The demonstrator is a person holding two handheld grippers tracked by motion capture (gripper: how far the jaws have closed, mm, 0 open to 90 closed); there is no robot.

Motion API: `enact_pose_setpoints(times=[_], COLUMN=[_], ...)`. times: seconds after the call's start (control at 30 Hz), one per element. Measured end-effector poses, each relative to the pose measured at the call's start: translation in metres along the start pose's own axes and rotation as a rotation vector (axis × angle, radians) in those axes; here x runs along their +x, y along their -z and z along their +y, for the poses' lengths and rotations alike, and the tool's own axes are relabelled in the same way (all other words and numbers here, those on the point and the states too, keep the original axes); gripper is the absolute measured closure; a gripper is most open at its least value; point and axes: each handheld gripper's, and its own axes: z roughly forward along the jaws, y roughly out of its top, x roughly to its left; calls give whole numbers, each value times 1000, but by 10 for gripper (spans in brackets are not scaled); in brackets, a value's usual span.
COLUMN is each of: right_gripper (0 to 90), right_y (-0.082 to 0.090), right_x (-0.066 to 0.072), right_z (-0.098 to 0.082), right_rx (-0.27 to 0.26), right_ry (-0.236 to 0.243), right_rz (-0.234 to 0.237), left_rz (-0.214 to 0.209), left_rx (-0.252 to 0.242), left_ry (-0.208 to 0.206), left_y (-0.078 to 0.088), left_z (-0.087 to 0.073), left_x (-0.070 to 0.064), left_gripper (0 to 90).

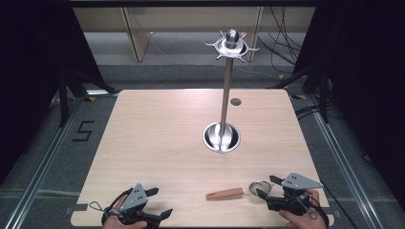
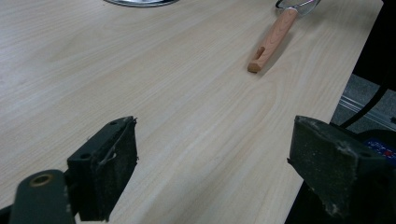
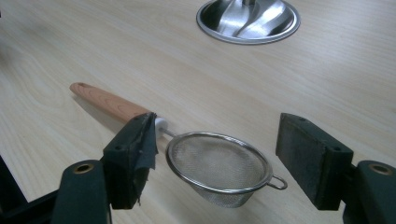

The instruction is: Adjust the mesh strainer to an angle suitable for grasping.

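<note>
Right gripper point(image 3: 215, 163) is straddling mesh strainer point(image 3: 218, 168) near utensil stand point(image 1: 222, 136), jaws apart, not yet clamping; next move calls for closing on its rim.

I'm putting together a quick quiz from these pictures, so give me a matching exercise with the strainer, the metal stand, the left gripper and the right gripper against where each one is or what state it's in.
Things:
1. strainer
2. metal stand
3. left gripper
4. right gripper

Places or states:
A. open over bare wood at the near left edge
B. upright in the middle of the table
C. open, jaws either side of the mesh bowl
D. lying on the tabletop, wooden handle pointing left in the high view

Pairs: 1-D, 2-B, 3-A, 4-C
</note>
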Motion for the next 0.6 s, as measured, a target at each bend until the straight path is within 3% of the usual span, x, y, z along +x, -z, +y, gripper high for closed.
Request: enact_pose_setpoints(times=[0.13,0.2,0.27,0.37,0.4,0.47,0.5,0.6], right_gripper=[300,300,299,297,297,297,297,297], right_y=[0,-1,-1,-1,-1,-2,-2,-2], right_x=[1,-2,-1,-2,-2,1,0,2], right_z=[0,1,2,3,4,5,7,13], right_rx=[1,-13,-2,-7,9,27,20,33], right_ry=[0,48,30,46,57,41,66,73], right_rz=[-6,3,8,7,12,24,15,31], left_rz=[1,-2,7,7,-2,-3,-3,-1], left_rx=[-3,17,9,10,-13,-16,-16,-8], left_ry=[2,-14,-8,-9,16,-4,-4,-13], left_y=[0,1,0,0,-1,-1,-1,0], left_z=[0,0,0,0,0,0,0,0], left_x=[0,1,1,1,-1,0,0,2], left_gripper=[147,147,147,147,147,147,147,147])
